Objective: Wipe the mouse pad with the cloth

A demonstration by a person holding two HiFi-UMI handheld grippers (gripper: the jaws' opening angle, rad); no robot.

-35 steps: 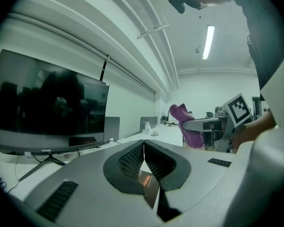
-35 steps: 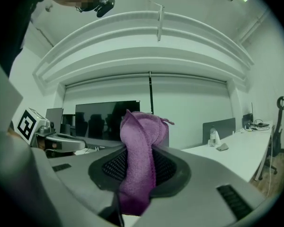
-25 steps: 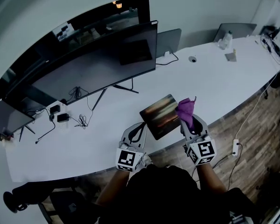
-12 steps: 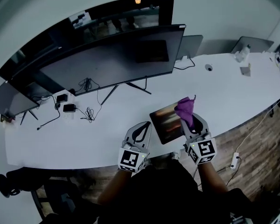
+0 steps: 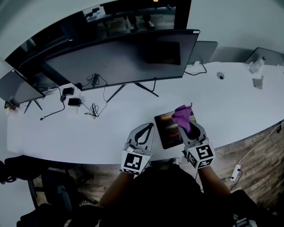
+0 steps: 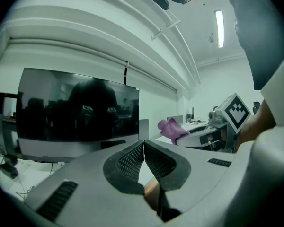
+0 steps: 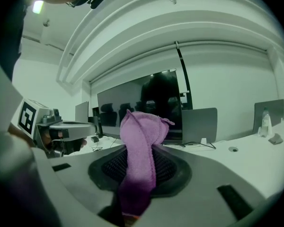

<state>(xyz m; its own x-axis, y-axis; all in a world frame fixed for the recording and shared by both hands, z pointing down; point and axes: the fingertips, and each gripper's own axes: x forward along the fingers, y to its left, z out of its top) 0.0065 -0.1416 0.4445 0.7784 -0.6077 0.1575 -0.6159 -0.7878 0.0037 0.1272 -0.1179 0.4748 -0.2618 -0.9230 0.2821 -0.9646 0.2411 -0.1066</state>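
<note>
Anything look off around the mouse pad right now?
The mouse pad lies skewed to the desk edge, its near corner close to the drop. The cloth is bunched in the shut right tongs, not spread flat. Nothing looks spilled or damaged.

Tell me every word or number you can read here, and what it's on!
No text can be read.
The left gripper and right gripper: only black-and-white square markers, no letters.
The cloth: plain, no print.
The monitor: dark, nothing on it.
The bottle: any label too small to read.
</note>
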